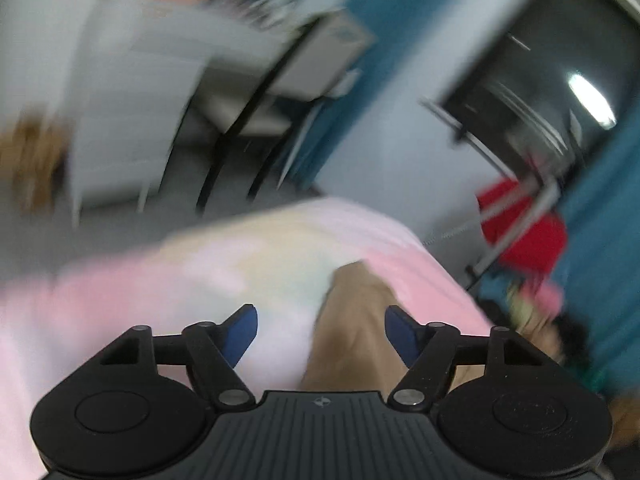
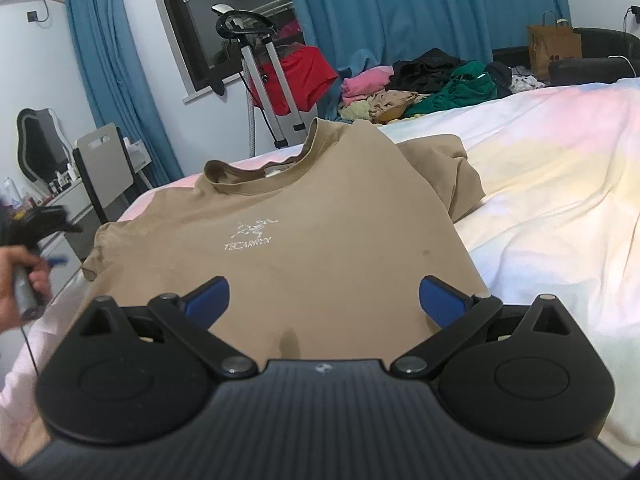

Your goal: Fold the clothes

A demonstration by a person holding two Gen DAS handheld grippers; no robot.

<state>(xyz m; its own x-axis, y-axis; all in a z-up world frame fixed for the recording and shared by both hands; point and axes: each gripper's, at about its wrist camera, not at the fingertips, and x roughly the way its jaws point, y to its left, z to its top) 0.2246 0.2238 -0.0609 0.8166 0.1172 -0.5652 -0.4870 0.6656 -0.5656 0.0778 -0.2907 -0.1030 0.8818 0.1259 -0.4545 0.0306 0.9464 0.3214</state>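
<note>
A tan T-shirt [image 2: 304, 240] with a white chest logo lies face up on the pastel bed sheet [image 2: 552, 184], collar pointing away, one sleeve bunched at the far right. My right gripper [image 2: 324, 300] is open and empty, hovering over the shirt's lower part. My left gripper [image 1: 321, 330] is open and empty above the sheet, with a tan edge of the shirt [image 1: 356, 320] between its fingers' line of sight; that view is blurred by motion. The left gripper also shows in the right wrist view [image 2: 48, 220], held in a hand beside the bed's left edge.
A pile of unfolded clothes [image 2: 420, 84] lies at the bed's far end. A garment steamer stand with a red garment [image 2: 296, 76] stands beyond the bed. A chair [image 2: 106, 168] and desk are at the left. A paper bag [image 2: 554, 48] sits far right.
</note>
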